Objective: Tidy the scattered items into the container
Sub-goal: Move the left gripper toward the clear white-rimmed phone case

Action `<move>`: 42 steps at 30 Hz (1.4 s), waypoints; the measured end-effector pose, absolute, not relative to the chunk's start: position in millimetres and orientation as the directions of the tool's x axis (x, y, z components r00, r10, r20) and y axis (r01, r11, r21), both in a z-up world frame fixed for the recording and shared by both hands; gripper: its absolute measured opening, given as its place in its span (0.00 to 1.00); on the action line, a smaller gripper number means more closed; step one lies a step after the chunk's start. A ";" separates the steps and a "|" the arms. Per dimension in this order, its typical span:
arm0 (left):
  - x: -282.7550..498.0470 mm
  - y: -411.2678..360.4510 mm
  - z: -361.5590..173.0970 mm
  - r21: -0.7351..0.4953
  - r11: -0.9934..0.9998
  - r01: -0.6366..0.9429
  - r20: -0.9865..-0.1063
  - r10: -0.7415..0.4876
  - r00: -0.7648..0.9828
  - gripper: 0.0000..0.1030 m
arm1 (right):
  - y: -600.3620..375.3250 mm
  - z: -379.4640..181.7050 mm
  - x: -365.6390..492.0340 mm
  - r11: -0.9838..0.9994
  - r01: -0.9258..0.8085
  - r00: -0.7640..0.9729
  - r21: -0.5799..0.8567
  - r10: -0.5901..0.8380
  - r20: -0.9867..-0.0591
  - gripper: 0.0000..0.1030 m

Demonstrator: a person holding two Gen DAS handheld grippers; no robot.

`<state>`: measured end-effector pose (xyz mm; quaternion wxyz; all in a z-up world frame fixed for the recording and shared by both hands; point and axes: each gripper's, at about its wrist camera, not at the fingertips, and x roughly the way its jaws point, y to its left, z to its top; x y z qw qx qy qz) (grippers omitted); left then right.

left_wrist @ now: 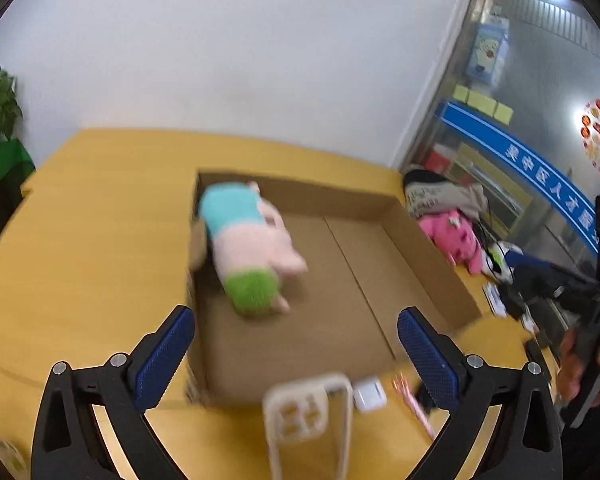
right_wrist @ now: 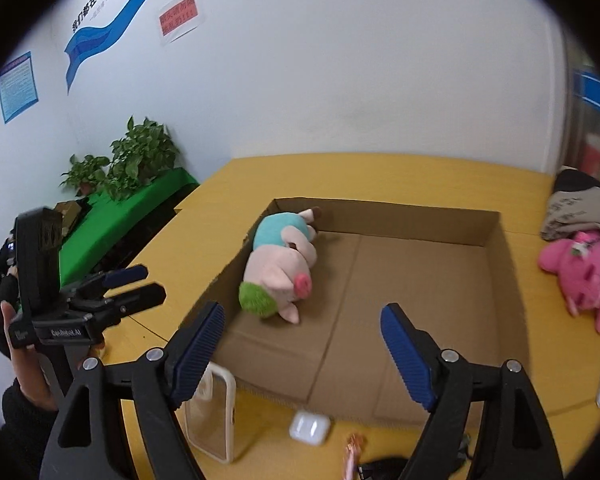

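- Yellow wooden table [right_wrist: 400,172] is carrying the shallow brown cardboard box [right_wrist: 420,216], the container, with loose items lying around it.
- Along the box's left wall, the striped plush pig in blue, pink and green [right_wrist: 278,268] is already lying inside.
- Left gripper [left_wrist: 296,344], with its blue-padded jaws standing wide apart and nothing between them, is hovering above the box's near edge.
- On the table just in front of the box, the clear phone case [right_wrist: 214,416], the small white earbud case [right_wrist: 310,428] and a pinkish item, too blurred to name, are waiting.
- Right gripper [right_wrist: 302,348] is likewise gaping and holding nothing.
- Bright pink plush toy [right_wrist: 584,268] is lying outside, right of the box.
- Judging by this, one item is stowed; next calls for dropping a gripper onto a remaining item.
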<state>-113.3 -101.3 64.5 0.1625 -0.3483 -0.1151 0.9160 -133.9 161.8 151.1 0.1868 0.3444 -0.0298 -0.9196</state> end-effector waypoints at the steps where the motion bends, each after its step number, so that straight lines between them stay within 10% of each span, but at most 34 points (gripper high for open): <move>1: -108.7 -99.0 58.1 -0.332 -0.918 -0.217 -0.607 0.385 -0.696 1.00 | 167.8 151.4 -120.0 -0.932 0.313 -0.698 0.182 -0.356 -0.622 0.79; 14: -90.0 -99.1 -23.7 -0.517 -0.832 -0.200 -0.631 0.528 -0.569 0.95 | 197.7 92.7 -70.5 -0.922 0.284 -0.603 0.265 -0.386 -0.698 0.79; 18: -95.5 -94.5 -37.7 -0.531 -0.828 -0.177 -0.663 0.537 -0.521 0.59 | 199.1 76.8 -71.5 -0.910 0.292 -0.565 0.296 -0.413 -0.714 0.79; 29: -60.0 -59.4 -3.6 -0.444 -0.869 -0.220 -0.691 0.488 -0.533 0.12 | 205.2 51.0 -87.7 -0.882 0.304 -0.503 0.359 -0.469 -0.726 0.79; 37: -38.8 18.4 13.9 -0.325 -0.852 -0.410 -0.731 0.501 -0.463 0.13 | 211.2 37.0 -92.0 -0.867 0.305 -0.463 0.395 -0.497 -0.734 0.79; 42: -30.5 22.2 7.3 -0.372 -0.829 -0.418 -0.719 0.542 -0.435 0.65 | 222.9 28.9 -87.7 -0.867 0.289 -0.450 0.407 -0.498 -0.742 0.79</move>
